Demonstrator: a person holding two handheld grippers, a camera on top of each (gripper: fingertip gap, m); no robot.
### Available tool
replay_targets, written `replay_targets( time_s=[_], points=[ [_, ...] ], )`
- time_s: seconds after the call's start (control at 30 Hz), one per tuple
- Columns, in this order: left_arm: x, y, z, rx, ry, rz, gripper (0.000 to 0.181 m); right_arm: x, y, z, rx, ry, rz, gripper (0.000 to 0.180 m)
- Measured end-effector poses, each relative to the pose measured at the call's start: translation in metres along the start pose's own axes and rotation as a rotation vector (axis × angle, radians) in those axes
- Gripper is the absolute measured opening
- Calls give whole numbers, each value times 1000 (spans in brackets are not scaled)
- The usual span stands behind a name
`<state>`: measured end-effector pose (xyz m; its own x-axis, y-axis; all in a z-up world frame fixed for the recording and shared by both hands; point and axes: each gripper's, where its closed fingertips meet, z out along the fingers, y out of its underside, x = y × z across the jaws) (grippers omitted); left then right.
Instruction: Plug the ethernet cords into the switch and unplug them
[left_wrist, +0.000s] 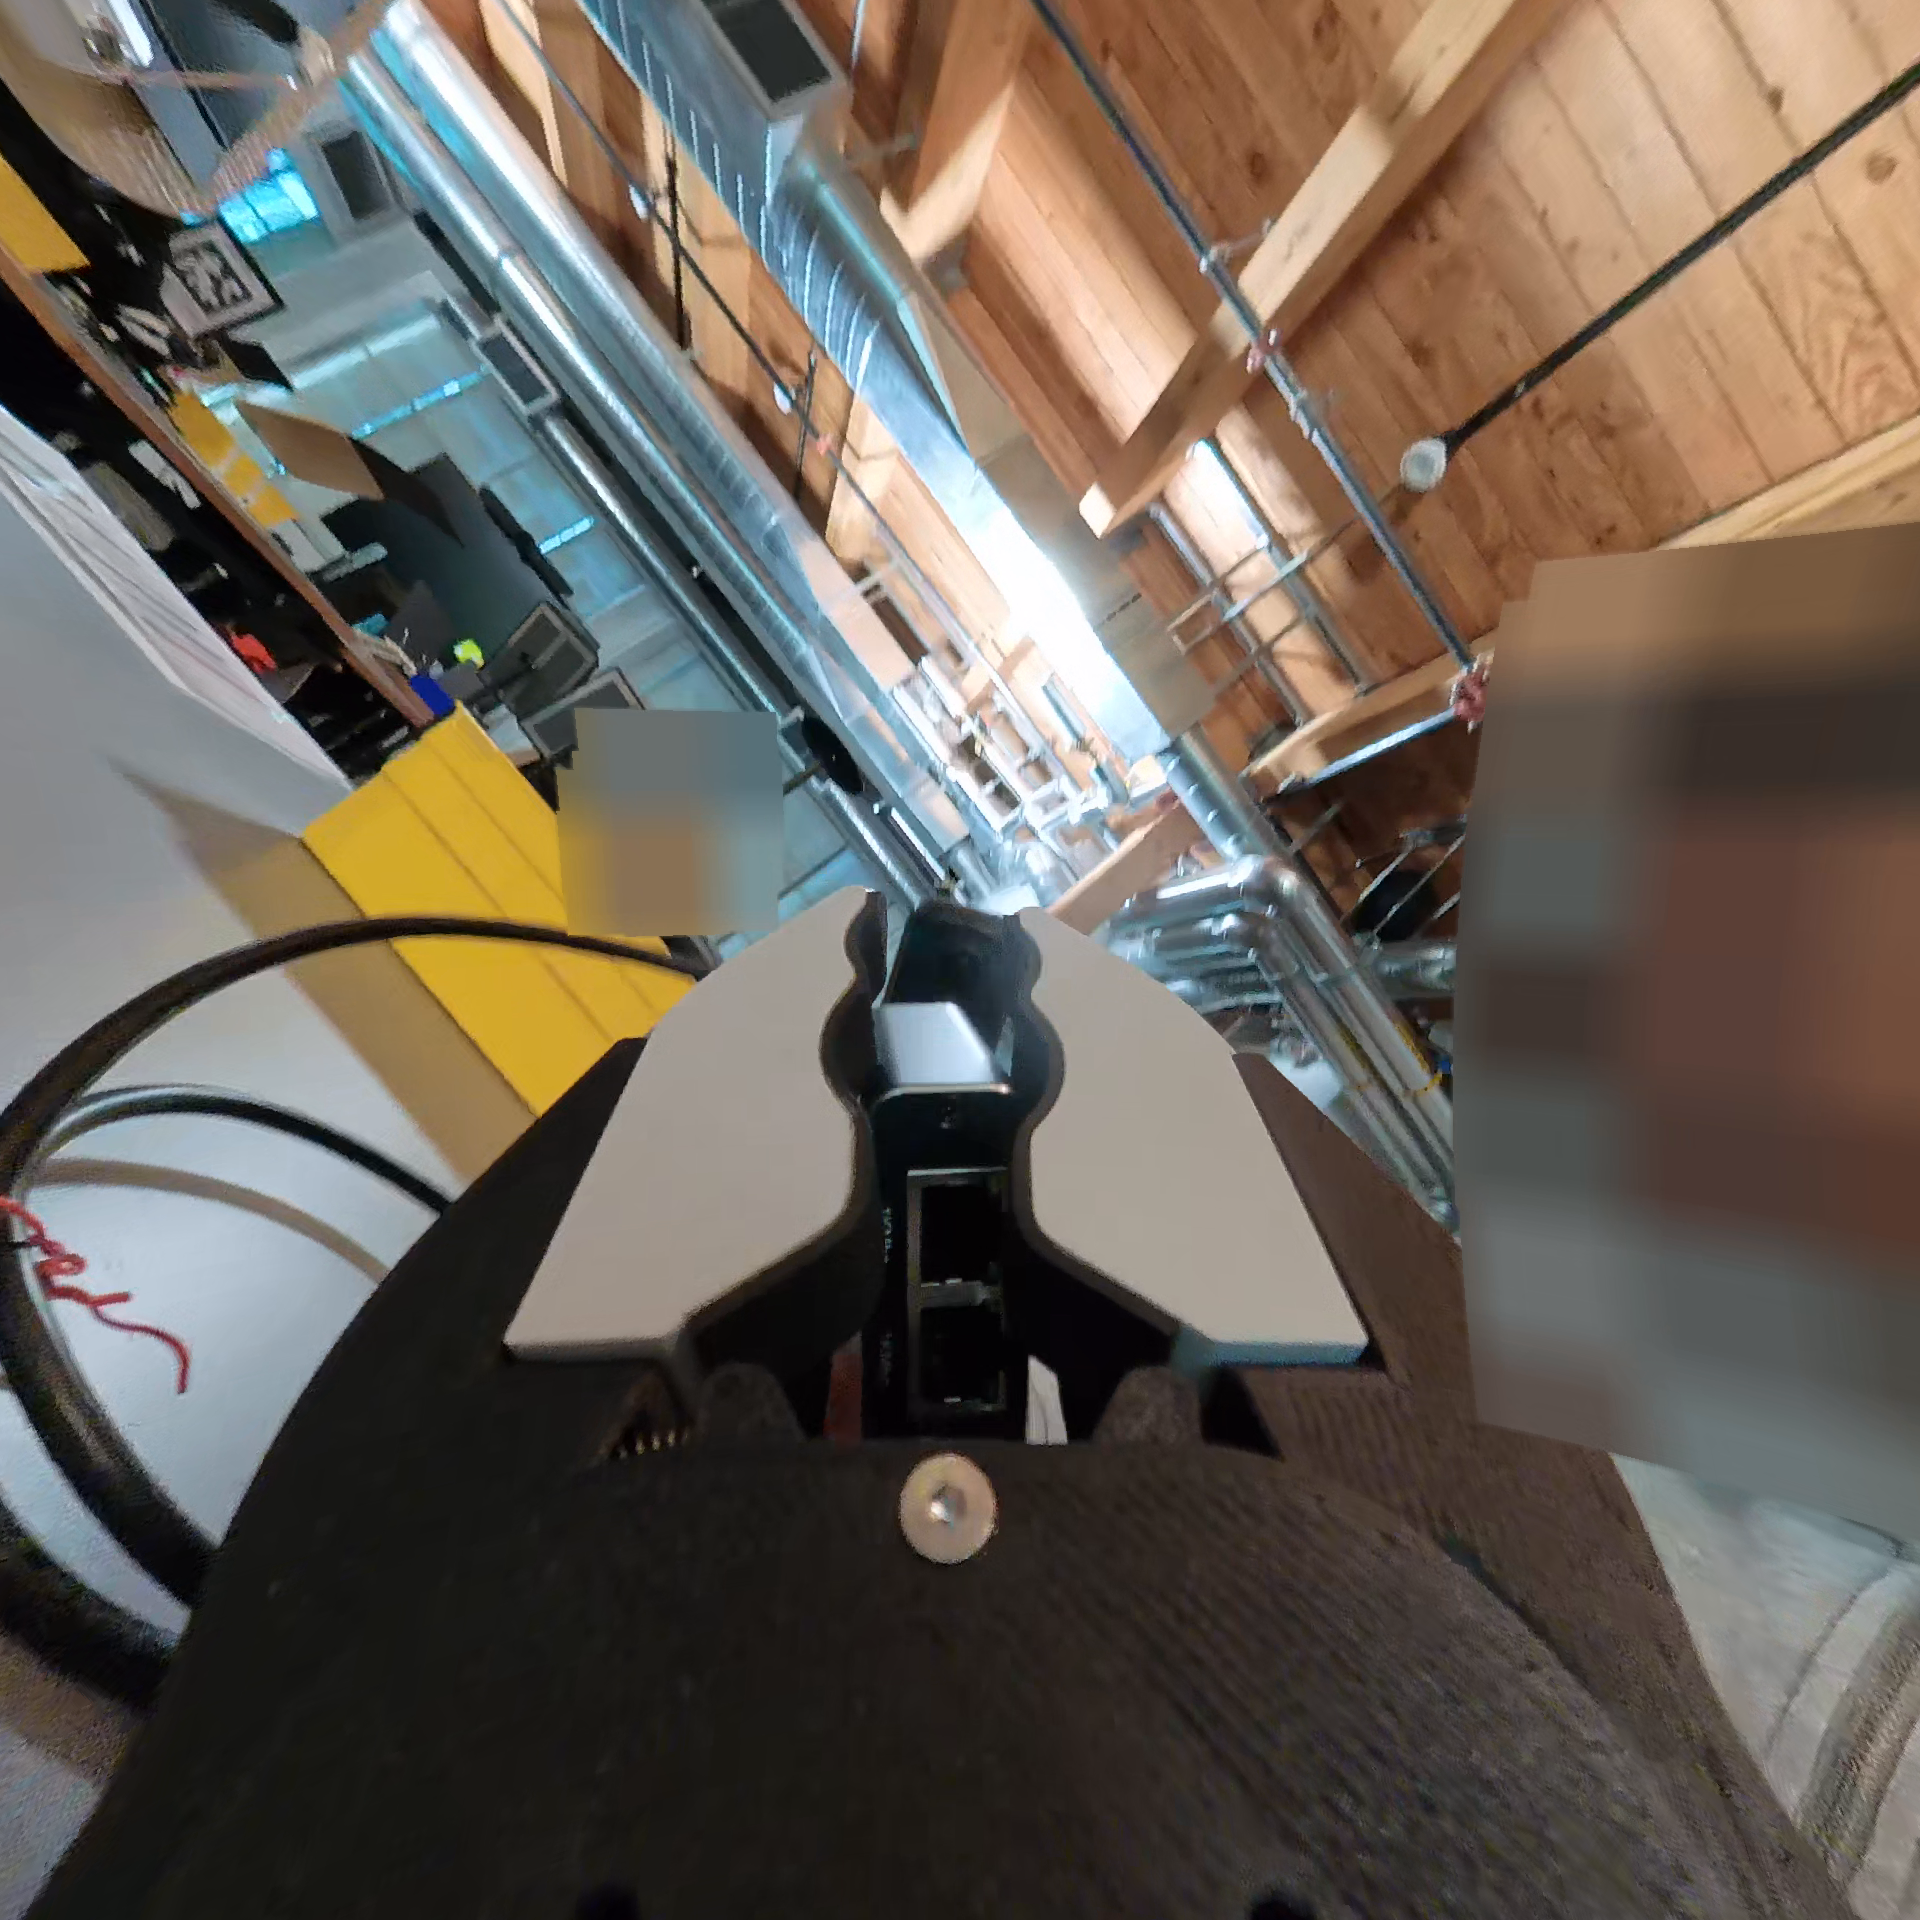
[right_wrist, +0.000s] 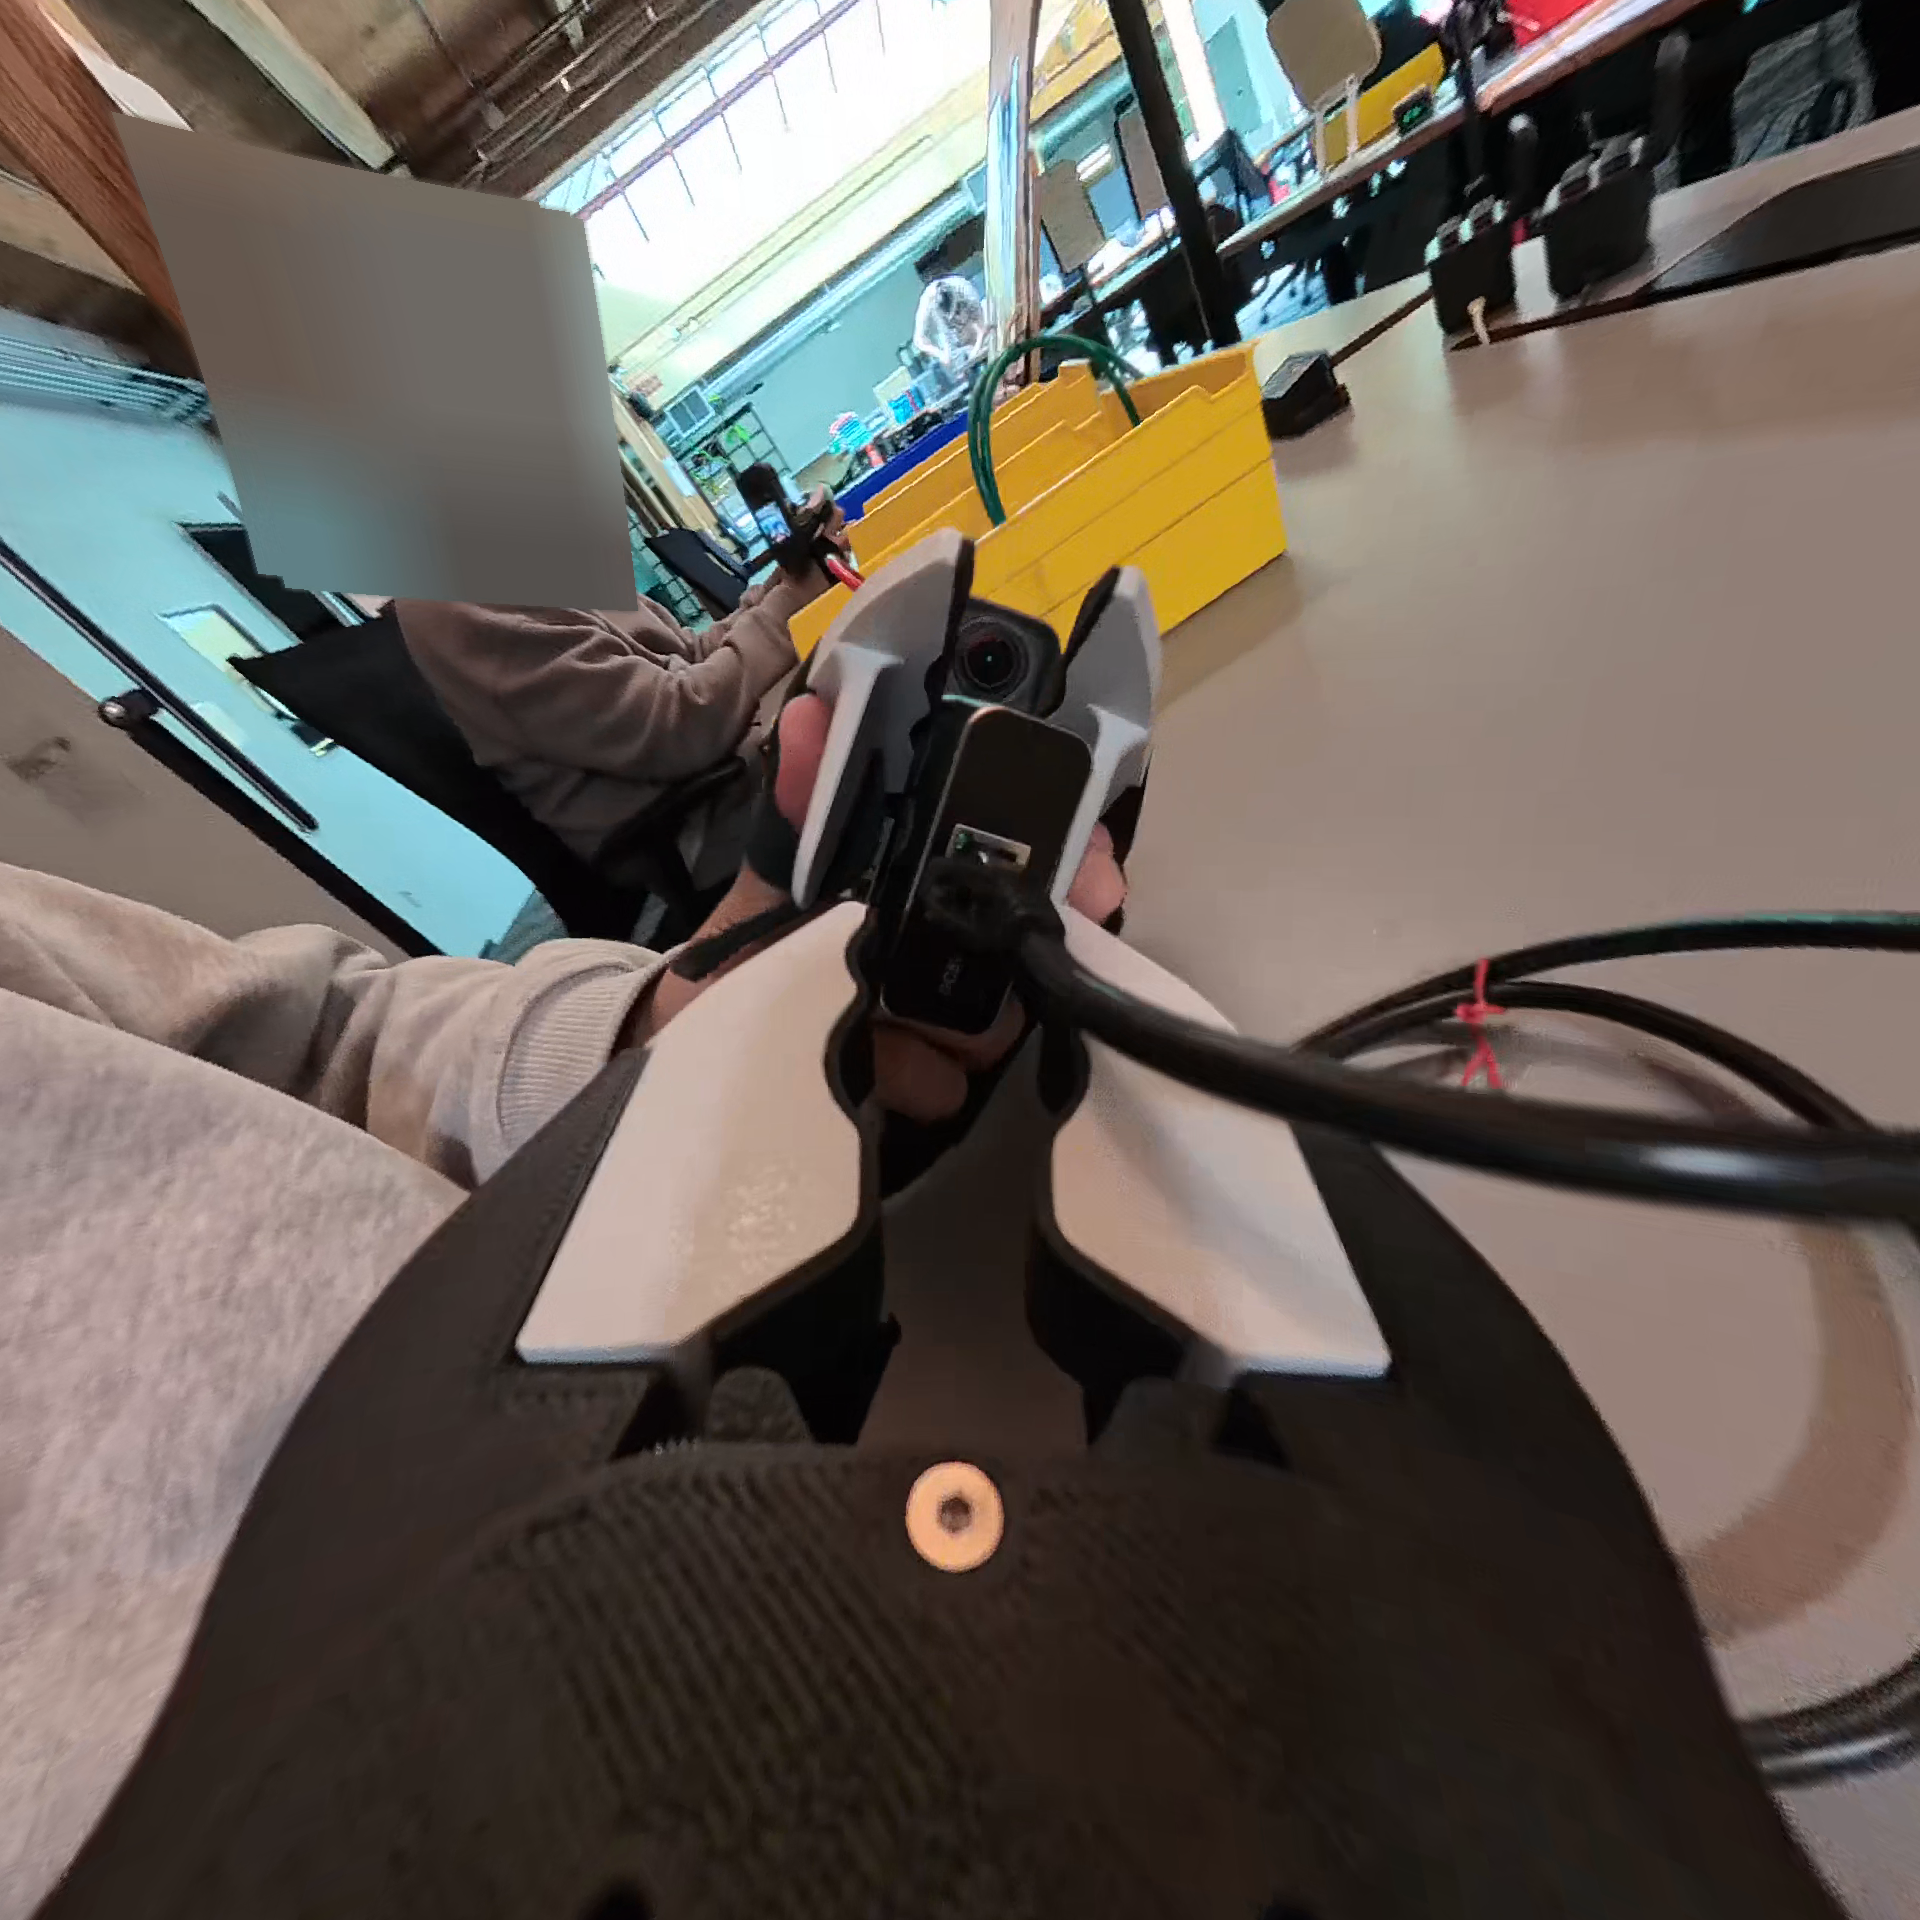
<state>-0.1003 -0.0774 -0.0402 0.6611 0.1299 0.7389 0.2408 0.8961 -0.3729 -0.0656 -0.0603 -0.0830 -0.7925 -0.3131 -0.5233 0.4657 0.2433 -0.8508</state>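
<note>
Switch (right_wrist: 997, 821), small and black, is lifted above the table (right_wrist: 1558, 623), clamped in the left gripper (right_wrist: 987, 665). The right gripper (right_wrist: 956, 997) looks closed around the plug end of the black ethernet cord (right_wrist: 1351, 1101), which sits in one port. For unplugging, the pull should probably follow the port's axis. Yellow bins (right_wrist: 1143, 520) stand toward the far edge; the near side has free room.

Grey table (right_wrist: 1558, 644) under yellow bins (right_wrist: 1174, 488), cable coils (right_wrist: 1558, 1049)

Black switch (right_wrist: 987, 852) held up w/ black cord (right_wrist: 1299, 1091) plugged in.
</note>
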Motion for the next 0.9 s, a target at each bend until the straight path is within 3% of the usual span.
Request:
replay_targets(
  time_s=[0.03, 0.13, 0.23, 0.37, 0.57, 0.63, 0.73, 0.9],
  points=[
    [-1, 2, 0, -38, -3, 10, 19, 1, -3, -3, -4, -9, 8, 27],
    [-7, 2, -3, -171, -65, 84, 11, 6, -3, -13, -75, -23, -39, 26],
    [-19, 11, -13, -438, -166, 205, 32, 20, 15, -26, -260, -8, -150, 26],
    [-32, 46, -29, -773, -249, 287, 50, 22, 27, -36, -375, -74, -158, 25],
    [-30, 90, -38, -980, -186, 211, 29, 9, 31, -35, -389, -145, -170, 24],
    [-31, 85, -36, -970, -208, 231, 27, 13, 26, -34, -348, -115, -186, 24],
    [-33, 65, -27, -806, -247, 175, 26, 25, 1, -35, -187, -9, -243, 24],
    [-32, 21, -13, -317, -199, -124, 25, 40, -28, -41, -52, 275, -607, 68]
  ],
)
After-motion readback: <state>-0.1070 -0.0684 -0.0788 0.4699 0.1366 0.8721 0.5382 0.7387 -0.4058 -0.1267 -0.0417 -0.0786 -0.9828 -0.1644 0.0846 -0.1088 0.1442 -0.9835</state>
